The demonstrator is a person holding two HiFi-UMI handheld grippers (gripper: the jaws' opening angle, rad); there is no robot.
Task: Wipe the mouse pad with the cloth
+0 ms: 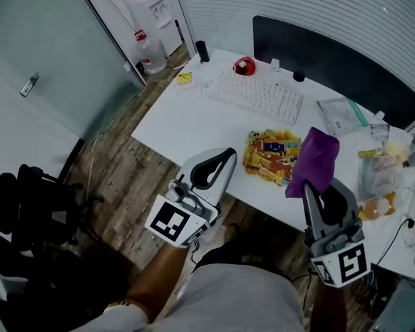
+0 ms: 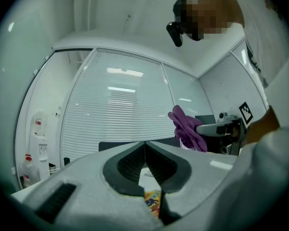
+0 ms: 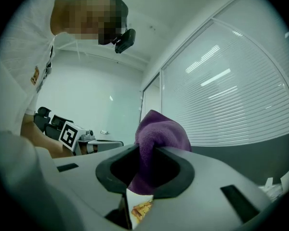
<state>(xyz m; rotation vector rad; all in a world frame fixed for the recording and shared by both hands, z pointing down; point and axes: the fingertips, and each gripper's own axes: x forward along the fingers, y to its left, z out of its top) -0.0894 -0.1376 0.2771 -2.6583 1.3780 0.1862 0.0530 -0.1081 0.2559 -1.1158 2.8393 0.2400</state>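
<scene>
While right tongs pinch purple cloth, left tongs pressed together, empty.

The left gripper has its jaws pressed together with nothing between them. Beneath them shows a sliver of the colourful mouse pad. To the right, the right gripper holds a purple cloth up before the window blinds.

In head view we lose the tips of the right gripper behind the cloth, which also covers the right corner of the mouse pad. We can't read the pad print, it's too small. On the desk, the clutter at the right edge is cropped.
</scene>
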